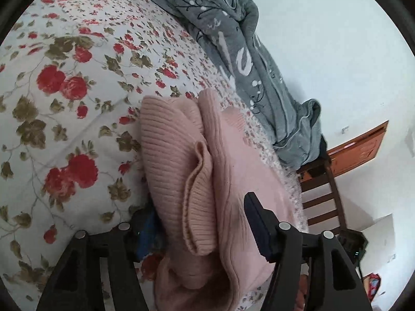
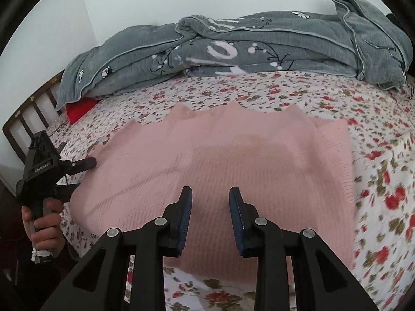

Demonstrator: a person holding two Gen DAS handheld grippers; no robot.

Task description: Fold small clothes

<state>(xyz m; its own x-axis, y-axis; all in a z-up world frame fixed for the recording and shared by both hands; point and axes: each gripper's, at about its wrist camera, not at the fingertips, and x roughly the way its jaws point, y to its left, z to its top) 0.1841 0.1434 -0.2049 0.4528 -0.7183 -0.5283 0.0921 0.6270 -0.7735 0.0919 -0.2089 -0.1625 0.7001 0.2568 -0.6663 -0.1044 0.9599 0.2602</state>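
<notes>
A pink ribbed knit garment (image 2: 233, 160) lies spread on the floral bedsheet (image 2: 384, 155). My right gripper (image 2: 210, 194) is open and empty, hovering just above the garment's near part. My left gripper (image 2: 85, 175) shows at the garment's left edge, its jaws apart with the edge between them. In the left wrist view the garment (image 1: 207, 171) bunches in thick folds between the spread fingers of my left gripper (image 1: 197, 212). The left finger is mostly hidden under the cloth.
A rumpled grey blanket (image 2: 233, 49) lies along the far side of the bed by the white wall. A red item (image 2: 79, 108) pokes out under it. A dark wooden bed frame (image 2: 28, 114) and an orange wooden panel (image 1: 360, 147) stand off the bed's end.
</notes>
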